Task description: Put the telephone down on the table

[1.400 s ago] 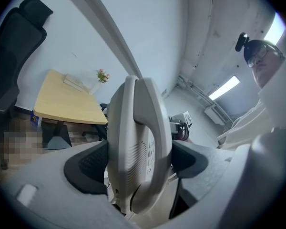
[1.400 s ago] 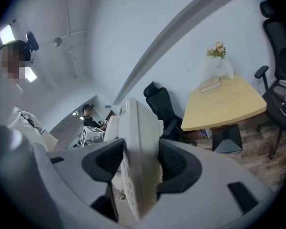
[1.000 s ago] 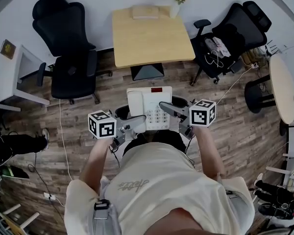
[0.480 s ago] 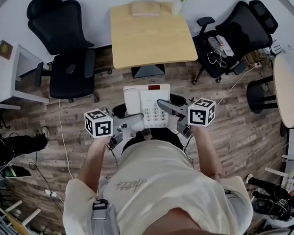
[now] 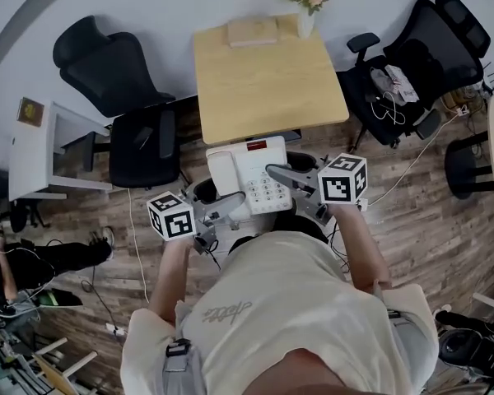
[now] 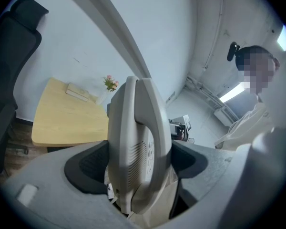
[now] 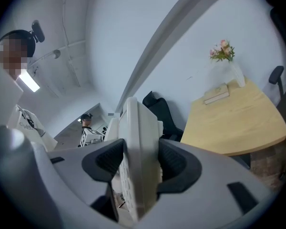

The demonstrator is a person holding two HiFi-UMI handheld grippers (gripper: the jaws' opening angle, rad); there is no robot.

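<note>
A white desk telephone [image 5: 251, 174] with a keypad and a red display is held in the air in front of the person, just short of the wooden table [image 5: 263, 81]. My left gripper [image 5: 230, 206] is shut on the telephone's left edge, which fills the left gripper view as the telephone [image 6: 136, 147] seen edge-on between the dark pads. My right gripper [image 5: 278, 175] is shut on its right side; in the right gripper view the telephone [image 7: 136, 161] stands edge-on between the pads. The handset rests on the cradle at the left.
On the table's far edge lie a book [image 5: 253, 31] and a vase of flowers [image 5: 303, 6]. Black office chairs stand at the left [image 5: 123, 97] and right [image 5: 412, 56]. A small white side table [image 5: 41, 151] is at the left. Cables trail over the wood floor.
The person has stepped closer to the table with the telephone still held by both grippers; the table now appears larger and nearer to the telephone's far edge.
</note>
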